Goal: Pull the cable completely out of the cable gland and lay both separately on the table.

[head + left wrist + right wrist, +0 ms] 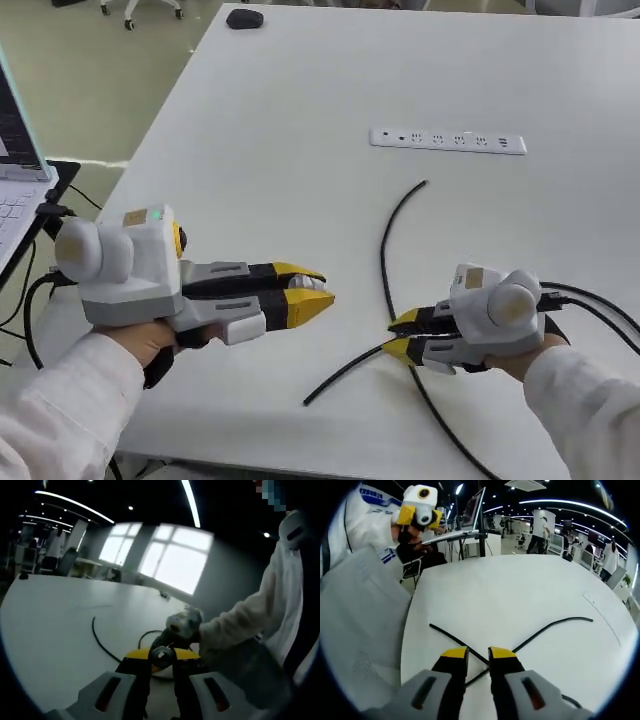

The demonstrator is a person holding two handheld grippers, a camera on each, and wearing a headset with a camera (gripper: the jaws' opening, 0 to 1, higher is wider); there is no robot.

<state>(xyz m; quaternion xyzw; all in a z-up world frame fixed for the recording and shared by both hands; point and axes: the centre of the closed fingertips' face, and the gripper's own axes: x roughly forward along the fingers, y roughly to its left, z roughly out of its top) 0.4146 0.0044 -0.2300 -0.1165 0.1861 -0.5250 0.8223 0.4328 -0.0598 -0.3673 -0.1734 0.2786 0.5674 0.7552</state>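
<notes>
Two things remain to be judged here: the pulling step looks finished, since nothing joins gland and cable, and the laying-down step seems to be in hand. Largest is the broad, smooth white table (300, 150), matte and flat, with a long pale power strip (447, 141) at its far right. On the near right lies the cable (383, 250), thin, black and rubbery. It curves from a free end near the power strip towards the near edge, and a straighter black run crosses it; whether both runs are one piece cannot be told. The left gripper (318, 288), grey-bodied with yellow wedge tips, hovers at the near left, well apart from the cable. Its jaws are pressed onto the cable gland (161, 655), a small round grey piece that shows a ring-like face in the left gripper view. The right gripper (398, 335) sits at the crossing with its jaws a slim gap apart, wider than the cable that runs between them on the table, apparently unpinched. Next, I judge, the left gripper should go down to bare table left of the cable and let go low. The gland is round and may roll.
</notes>
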